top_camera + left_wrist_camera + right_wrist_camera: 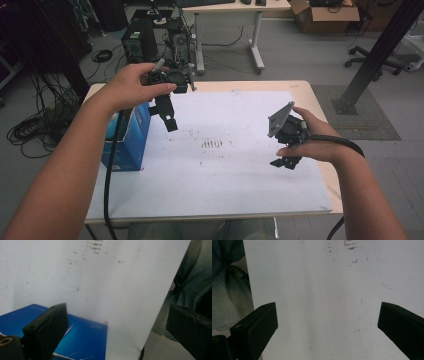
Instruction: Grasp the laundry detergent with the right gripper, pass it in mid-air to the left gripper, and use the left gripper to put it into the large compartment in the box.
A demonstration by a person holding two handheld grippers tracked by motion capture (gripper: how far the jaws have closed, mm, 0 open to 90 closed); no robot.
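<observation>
I have the left gripper (170,120) raised, its jaws spread wide with nothing between them; the blue box (131,137) stands just below and beside it, at the white sheet's (225,170) edge. My right gripper (286,162) hovers over the sheet, well apart from the box, jaws equally wide and empty.

blue box (85,340): bottom cut off by the picture edge; small words on it too blurry to read
marks on white board (212,144): too small to tell
</observation>
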